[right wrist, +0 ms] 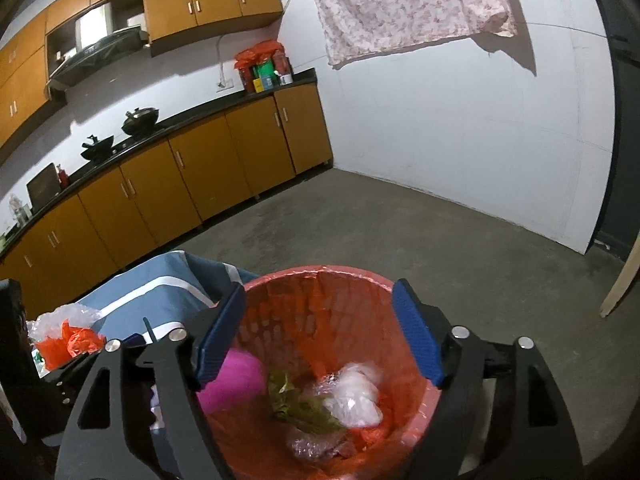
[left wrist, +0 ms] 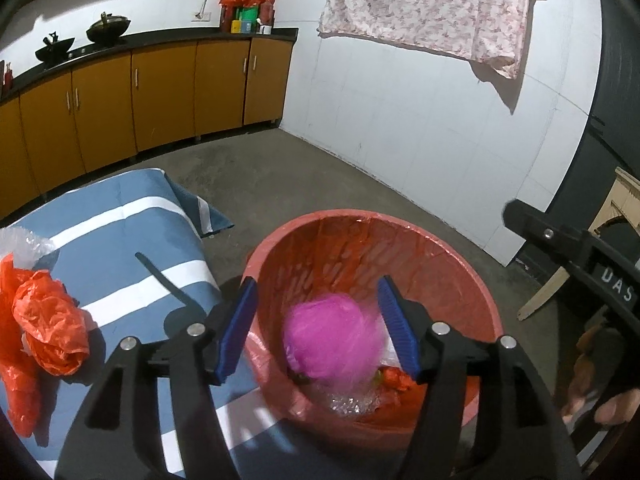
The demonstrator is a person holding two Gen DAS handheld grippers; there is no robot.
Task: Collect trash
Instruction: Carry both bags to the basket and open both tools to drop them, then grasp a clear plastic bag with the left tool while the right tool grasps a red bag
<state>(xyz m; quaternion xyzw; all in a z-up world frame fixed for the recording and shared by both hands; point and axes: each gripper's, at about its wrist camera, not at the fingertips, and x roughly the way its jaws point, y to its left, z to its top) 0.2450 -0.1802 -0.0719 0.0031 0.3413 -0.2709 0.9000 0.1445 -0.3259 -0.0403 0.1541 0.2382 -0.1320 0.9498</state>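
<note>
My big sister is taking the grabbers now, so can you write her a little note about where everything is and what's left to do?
Left gripper: open, holding nothing, above the red trash bin. A blurred pink bag shows between its fingers, in or dropping into the bin.
Right gripper: open, empty, also over the bin.
Done: leafy scraps, a white plastic wad and clear wrap are in the bin.
Left: the orange plastic bag and the clear bubble wrap lie on the blue striped cloth beside the bin. Grab those next, probably with the left gripper, which looks nearer.
</note>
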